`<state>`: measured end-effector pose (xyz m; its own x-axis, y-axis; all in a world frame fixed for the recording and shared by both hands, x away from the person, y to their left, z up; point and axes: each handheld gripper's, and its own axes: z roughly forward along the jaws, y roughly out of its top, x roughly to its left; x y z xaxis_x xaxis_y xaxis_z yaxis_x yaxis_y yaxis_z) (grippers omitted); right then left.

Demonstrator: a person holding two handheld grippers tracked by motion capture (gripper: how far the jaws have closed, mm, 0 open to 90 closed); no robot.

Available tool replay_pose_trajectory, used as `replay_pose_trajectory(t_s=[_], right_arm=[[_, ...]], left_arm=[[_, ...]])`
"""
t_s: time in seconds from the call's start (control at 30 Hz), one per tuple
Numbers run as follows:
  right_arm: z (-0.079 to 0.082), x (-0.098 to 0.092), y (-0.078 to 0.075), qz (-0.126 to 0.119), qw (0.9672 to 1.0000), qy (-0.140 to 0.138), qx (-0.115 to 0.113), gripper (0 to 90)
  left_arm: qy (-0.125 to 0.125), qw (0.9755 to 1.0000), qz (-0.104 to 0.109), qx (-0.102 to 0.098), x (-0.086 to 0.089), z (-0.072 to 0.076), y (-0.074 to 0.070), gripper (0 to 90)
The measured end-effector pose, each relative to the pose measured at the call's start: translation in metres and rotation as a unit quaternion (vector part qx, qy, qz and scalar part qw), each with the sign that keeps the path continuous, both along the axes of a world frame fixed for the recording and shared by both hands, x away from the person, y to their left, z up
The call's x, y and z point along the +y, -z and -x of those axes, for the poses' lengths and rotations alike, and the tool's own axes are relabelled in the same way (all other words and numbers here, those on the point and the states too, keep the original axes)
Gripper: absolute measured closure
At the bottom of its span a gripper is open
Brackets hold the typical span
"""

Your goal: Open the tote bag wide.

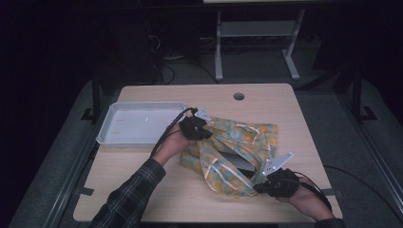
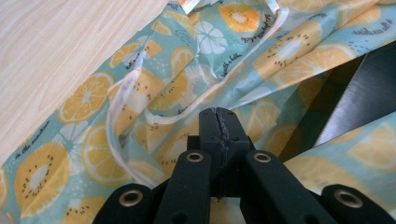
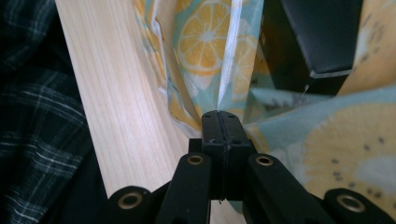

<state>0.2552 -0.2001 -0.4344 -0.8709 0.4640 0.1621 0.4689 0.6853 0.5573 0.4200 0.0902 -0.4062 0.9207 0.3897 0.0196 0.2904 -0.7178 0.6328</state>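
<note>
A teal bag (image 1: 237, 140) printed with orange and lemon slices lies crumpled on the wooden table (image 1: 190, 194). Its mouth gapes towards the front, and a flat dark object (image 1: 241, 162) sits inside. My left gripper (image 1: 202, 129) is at the bag's left rim, shut on a fold of it. In the left gripper view the jaws (image 2: 218, 114) meet over the bag's printed film (image 2: 140, 93), with the dark object (image 2: 369, 88) to the right. My right gripper (image 1: 263, 185) is at the bag's front right edge. Its jaws (image 3: 220, 116) pinch a pale fold of the bag (image 3: 208, 37) beside the dark object (image 3: 322, 32).
A shallow white tray (image 1: 138, 126) stands on the table's left side, just behind my left hand. A round cable hole (image 1: 239, 96) is near the far edge. A plaid sleeve (image 1: 128, 199) comes in at the front left. Table legs and cables stand on the dark floor beyond.
</note>
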Motion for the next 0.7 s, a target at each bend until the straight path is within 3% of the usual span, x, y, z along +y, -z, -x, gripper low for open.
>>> replay_pose_trajectory(t_s=[0.33,0.7], right_arm=[[0.003,0.0,0.008,0.024,0.9997,-0.012,0.002,89.5],[0.003,0.002,0.014,0.05,0.9985,-0.024,0.001,89.6]], left_arm=[[-0.022,0.9997,-0.004,0.009,0.002,-0.01,0.01,89.8],[-0.029,0.9979,-0.057,0.01,-0.004,-0.014,0.023,89.8]])
